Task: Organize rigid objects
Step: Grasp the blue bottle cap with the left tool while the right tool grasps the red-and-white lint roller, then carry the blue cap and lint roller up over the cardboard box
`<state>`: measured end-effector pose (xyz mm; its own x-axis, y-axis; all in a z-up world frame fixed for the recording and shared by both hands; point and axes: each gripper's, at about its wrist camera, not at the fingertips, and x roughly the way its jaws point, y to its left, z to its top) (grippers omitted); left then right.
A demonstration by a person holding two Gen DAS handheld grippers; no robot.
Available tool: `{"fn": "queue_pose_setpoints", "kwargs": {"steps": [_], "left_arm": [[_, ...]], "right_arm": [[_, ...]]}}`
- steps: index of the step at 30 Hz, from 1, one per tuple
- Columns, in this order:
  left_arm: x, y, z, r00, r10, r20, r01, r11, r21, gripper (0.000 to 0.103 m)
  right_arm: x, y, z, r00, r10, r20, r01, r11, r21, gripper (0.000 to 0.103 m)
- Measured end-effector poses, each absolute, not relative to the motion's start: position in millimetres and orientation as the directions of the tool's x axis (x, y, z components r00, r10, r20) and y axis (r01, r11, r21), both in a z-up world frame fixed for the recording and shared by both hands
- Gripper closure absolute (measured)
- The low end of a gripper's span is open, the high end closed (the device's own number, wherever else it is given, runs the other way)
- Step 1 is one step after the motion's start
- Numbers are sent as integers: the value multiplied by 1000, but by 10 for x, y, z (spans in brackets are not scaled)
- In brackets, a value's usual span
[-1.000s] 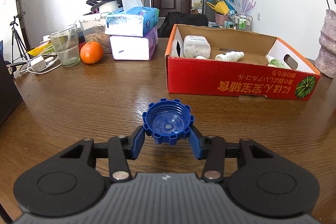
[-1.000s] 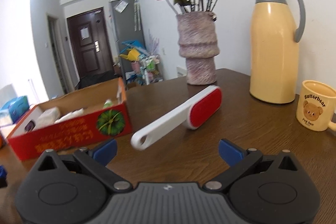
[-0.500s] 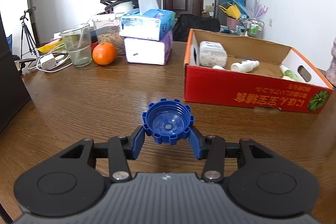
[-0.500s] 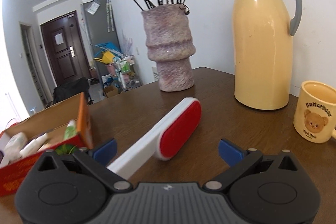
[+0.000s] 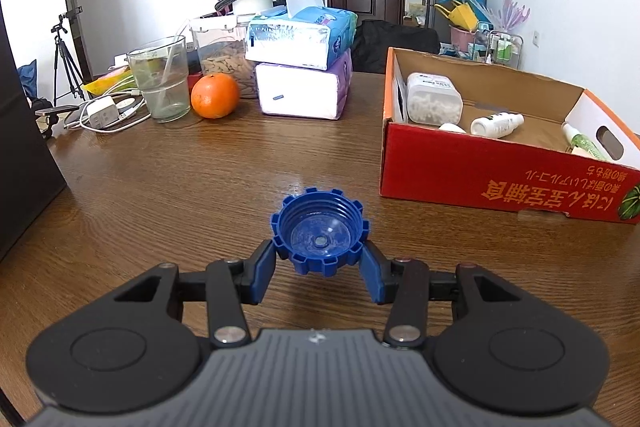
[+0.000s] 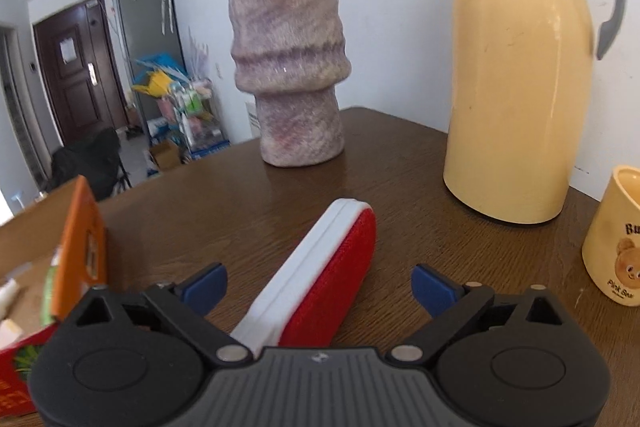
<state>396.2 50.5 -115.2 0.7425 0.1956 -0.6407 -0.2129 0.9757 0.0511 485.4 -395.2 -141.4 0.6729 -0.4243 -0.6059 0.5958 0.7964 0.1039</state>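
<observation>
Lint brush [image 6: 320, 267] lies btwn closing right gripper [image 6: 318, 287] pads, untouched, for pickup; left gripper [image 5: 320, 267] clamps blue cap [image 5: 320, 237], box [image 5: 500, 179] at 2 o'clock

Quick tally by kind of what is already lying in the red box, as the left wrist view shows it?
White lidded tub: 1
White bottle lying on its side: 1
Green and white bottle: 1
Small white thing behind the front wall, kind not clear: 1
Total: 4 showing in the red box; its front wall may hide more.
</observation>
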Motion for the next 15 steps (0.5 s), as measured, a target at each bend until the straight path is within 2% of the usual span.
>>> {"fn": "queue_pose_setpoints", "kwargs": {"steps": [4,7,8,10,12,15], "left_arm": [[3957,484,-1168,742,192,-643,-204,977,57,57],[3948,475,-1172,743,192,-641,-201,978,61,57],[3947,477,-1171,743,192,-641,-201,978,60,57],[3949,472,-1171,743,192,-642,-200,978,60,57],[3945,470,-1170,743,193,-640,-200,978,63,57],[3939,474,-1168,746,193,-638,-198,978,65,57]], "right_arm": [[4944,-4039,-1489,649,-416,-636,601,794,93,11],[4968,-4083,-1546,637,-405,-656,598,797,89,19],[4962,-4084,-1555,632,-402,-663,599,796,88,23],[4966,-4076,-1578,622,-396,-675,593,801,77,39],[4958,-4035,-1579,620,-406,-671,586,808,52,58],[4932,-4008,-1573,632,-391,-668,571,819,61,63]]}}
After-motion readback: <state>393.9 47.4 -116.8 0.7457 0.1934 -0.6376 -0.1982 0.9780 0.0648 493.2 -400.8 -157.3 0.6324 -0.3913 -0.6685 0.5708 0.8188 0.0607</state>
